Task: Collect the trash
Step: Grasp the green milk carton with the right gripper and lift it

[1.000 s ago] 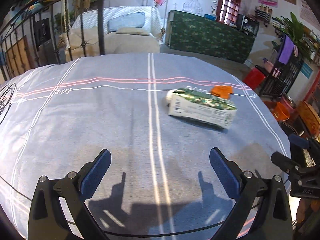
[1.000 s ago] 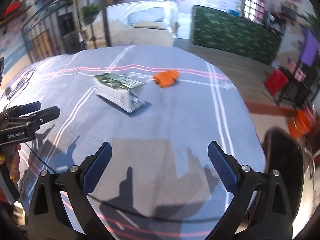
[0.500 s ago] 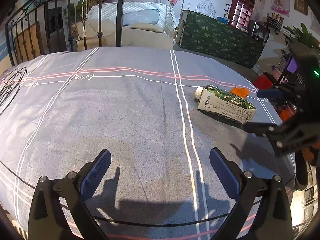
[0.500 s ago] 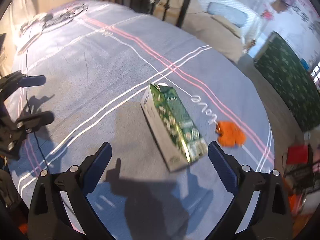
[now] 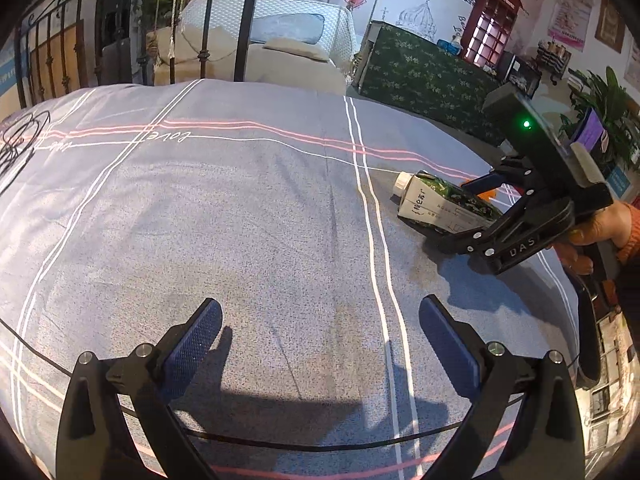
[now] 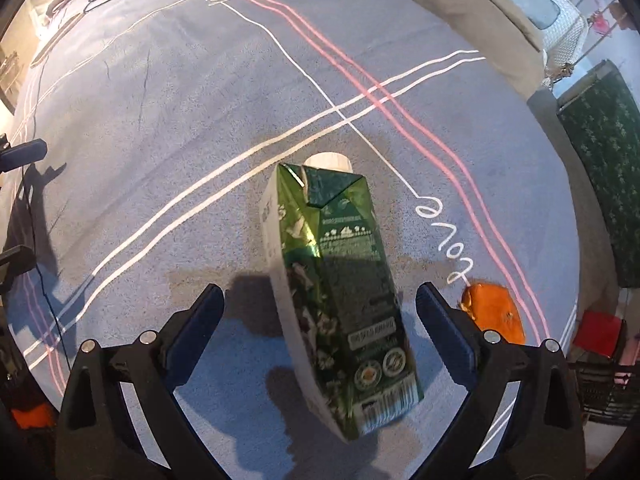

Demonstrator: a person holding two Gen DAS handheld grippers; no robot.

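On bedspread [image 5: 240,220] | carton [image 6: 336,288] between right gripper [image 6: 320,320] released jaws | orange scrap [image 6: 494,312] beside | left gripper [image 5: 320,332] jaws released

carton [image 5: 444,208] base hidden behind right hand-held gripper [image 5: 486,210], orange scrap [image 6: 494,314] partly hidden by finger

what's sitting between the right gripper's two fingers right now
The green carton, lying on the bedspread between the open right gripper fingers, seen in the right wrist view.
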